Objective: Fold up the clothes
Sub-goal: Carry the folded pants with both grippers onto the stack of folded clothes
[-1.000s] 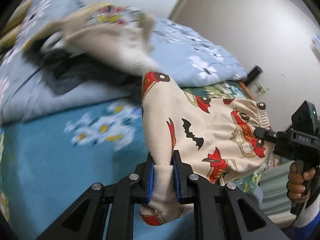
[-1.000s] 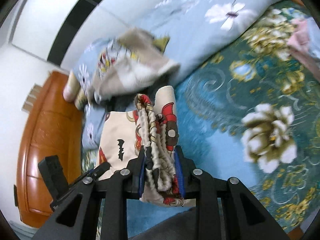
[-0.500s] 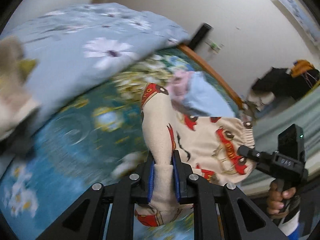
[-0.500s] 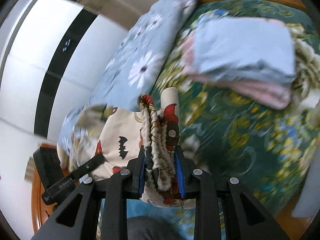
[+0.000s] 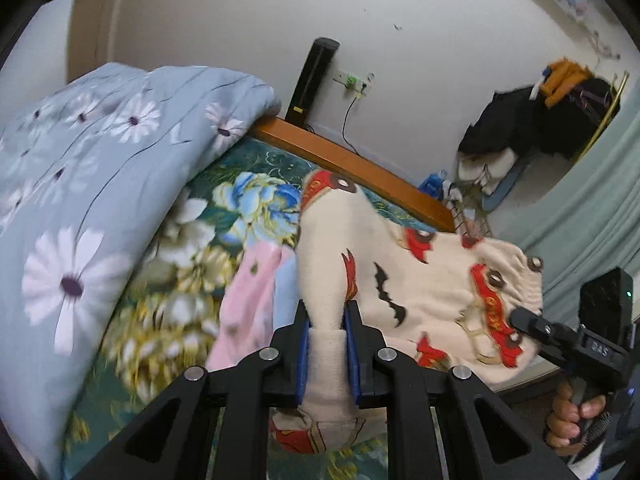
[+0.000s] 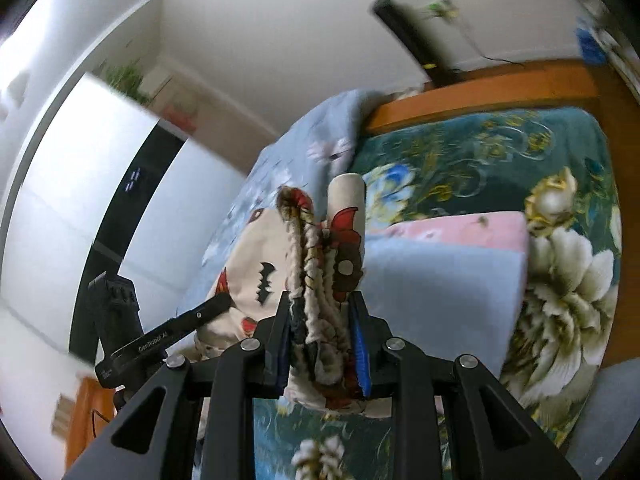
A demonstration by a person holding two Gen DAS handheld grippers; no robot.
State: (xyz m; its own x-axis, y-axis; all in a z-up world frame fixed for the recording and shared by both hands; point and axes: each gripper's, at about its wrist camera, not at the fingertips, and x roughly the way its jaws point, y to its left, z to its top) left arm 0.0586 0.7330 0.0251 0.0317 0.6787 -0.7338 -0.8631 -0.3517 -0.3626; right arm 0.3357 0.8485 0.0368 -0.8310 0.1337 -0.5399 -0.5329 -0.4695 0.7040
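Note:
A folded cream garment with red cars and black bats (image 5: pixel 416 280) hangs in the air between both grippers, above the bed. My left gripper (image 5: pixel 328 344) is shut on its plain folded end. My right gripper (image 6: pixel 322 332) is shut on its gathered elastic waistband (image 6: pixel 316 264). In the left wrist view the right gripper (image 5: pixel 520 318) grips the garment's far right edge. In the right wrist view the left gripper (image 6: pixel 216 306) shows at the garment's left side. A stack of folded clothes, light blue over pink (image 6: pixel 444 276), lies on the bed just beyond the garment.
The bed has a dark green floral sheet (image 6: pixel 500 148) and a grey-blue flowered quilt (image 5: pixel 92 168) bunched at the left. A wooden bed frame (image 5: pixel 352 164) runs along the far edge by the wall. Dark clothes hang at the far right (image 5: pixel 536 120).
Both grippers have carried the garment sideways across the bed, away from the heap of unfolded clothes, to just above the blue and pink stack. Both grips are unchanged.

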